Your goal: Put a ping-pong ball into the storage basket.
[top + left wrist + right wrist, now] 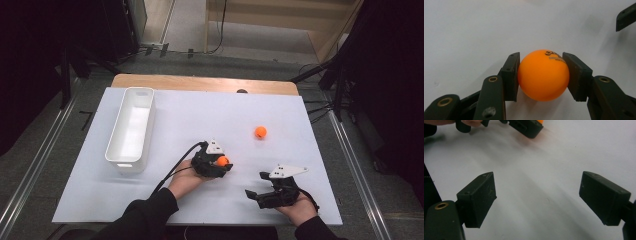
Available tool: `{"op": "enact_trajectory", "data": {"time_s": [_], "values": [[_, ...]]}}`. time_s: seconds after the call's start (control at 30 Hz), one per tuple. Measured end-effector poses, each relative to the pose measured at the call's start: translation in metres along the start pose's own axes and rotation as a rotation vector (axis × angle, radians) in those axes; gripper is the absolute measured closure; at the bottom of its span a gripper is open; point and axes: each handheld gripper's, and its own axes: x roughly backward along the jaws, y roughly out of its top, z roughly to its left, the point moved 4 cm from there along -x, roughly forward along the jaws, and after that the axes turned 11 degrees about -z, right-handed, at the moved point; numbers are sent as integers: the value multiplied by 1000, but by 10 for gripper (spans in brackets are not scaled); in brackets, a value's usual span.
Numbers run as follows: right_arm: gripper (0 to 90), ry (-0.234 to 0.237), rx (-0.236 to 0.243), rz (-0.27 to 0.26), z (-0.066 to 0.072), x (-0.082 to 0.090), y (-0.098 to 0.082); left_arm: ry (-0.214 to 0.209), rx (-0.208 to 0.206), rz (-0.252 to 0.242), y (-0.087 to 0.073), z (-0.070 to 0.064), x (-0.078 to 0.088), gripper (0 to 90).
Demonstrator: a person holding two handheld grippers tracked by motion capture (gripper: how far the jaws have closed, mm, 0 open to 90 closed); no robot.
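At the left of the worktop [165,200], a long white bin [131,129] lies lengthwise with its open top up and nothing visible inside. It is probably the place the balls are meant to go, since it is the one container within reach.

Right of the bin, near the middle of the white sheet, the left gripper [218,164] rests low on the surface, its jaws clamped on an orange ball [222,161]. In the left gripper view the two pads press the ball [543,75] on opposite sides at its widest part, which keeps a smooth round thing from squirting out. The ball sits at the level of the sheet, and I cannot tell whether it is lifted clear yet.

Farther right and toward the far edge, a second orange ball [260,132] lies free on the worktop, well apart from both grippers.

At the near right, the right gripper [260,192] waits with its jaws wide apart and nothing between them, pointing toward the left gripper. It appears to be kept back so the left hand has room.
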Motion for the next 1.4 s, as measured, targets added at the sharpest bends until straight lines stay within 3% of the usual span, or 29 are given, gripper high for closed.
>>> {"op": "enact_trajectory", "data": {"time_s": [0.1,0.33,0.7,1.4], "values": [[124,1,2,1,0,0,0,-7,18,0,3,3,3,514],[124,5,0,1,1,0,0,-69,86,-23,13,1,10,513],[125,4,5,-3,0,0,0,-52,37,-12,18,1,16,512],[124,8,4,0,1,1,-1,-82,37,-7,30,1,34,512]]}}
